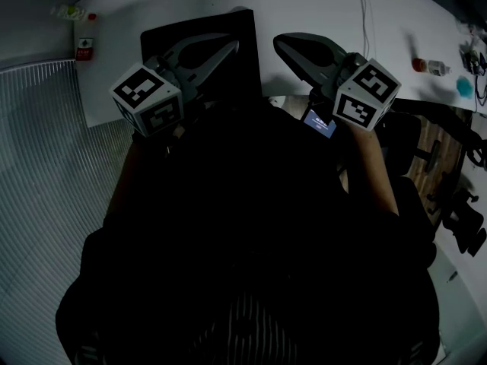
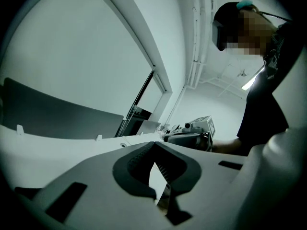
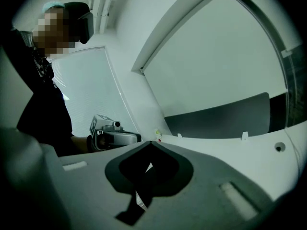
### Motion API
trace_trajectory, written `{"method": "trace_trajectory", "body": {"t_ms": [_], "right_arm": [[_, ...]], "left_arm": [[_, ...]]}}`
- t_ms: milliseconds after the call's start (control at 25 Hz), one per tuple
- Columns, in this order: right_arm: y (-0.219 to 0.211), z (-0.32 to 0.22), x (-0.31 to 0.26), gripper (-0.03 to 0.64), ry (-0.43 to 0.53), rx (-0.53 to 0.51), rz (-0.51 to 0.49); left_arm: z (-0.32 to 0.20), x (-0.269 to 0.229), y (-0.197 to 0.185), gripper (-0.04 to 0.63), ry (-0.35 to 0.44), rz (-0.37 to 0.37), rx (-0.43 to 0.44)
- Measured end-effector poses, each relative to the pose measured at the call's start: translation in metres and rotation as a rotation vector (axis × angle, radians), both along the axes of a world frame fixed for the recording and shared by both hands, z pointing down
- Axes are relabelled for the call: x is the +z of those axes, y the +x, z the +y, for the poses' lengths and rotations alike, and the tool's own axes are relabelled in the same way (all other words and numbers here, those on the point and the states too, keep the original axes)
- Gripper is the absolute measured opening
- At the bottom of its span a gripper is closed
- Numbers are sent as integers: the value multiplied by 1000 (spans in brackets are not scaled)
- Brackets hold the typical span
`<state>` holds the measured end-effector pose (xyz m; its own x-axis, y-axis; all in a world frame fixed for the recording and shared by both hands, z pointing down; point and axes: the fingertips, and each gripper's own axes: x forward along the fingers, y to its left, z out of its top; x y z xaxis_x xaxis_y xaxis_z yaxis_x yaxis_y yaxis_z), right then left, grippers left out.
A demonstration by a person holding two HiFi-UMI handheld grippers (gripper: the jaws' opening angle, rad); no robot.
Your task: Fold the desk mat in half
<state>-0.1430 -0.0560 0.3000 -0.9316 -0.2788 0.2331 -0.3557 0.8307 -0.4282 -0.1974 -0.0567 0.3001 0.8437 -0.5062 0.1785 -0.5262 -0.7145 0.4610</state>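
Observation:
The black desk mat lies on the white table, straight ahead of the person; whether it is folded does not show. My left gripper hovers over the mat's near part, its jaws meeting at the tips with nothing between them. My right gripper hangs just right of the mat over bare table, shut and empty. In the left gripper view the left gripper has its tips together, with the right gripper's body beyond. The right gripper view shows my right gripper likewise shut, and the left gripper's body opposite.
A small red-and-white item and a bottle sit at the table's left end. Small objects and a cable lie at the right. A dark chair stands right. A dark grey panel rises behind the table.

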Motion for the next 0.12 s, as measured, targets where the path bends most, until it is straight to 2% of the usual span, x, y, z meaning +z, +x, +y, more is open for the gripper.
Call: {"method": "trace_trajectory", "body": {"t_ms": [120], "right_arm": [[0, -2, 1, 3, -10, 9, -11]], "left_arm": [[-3, -1, -4, 9, 19, 20, -27]]}}
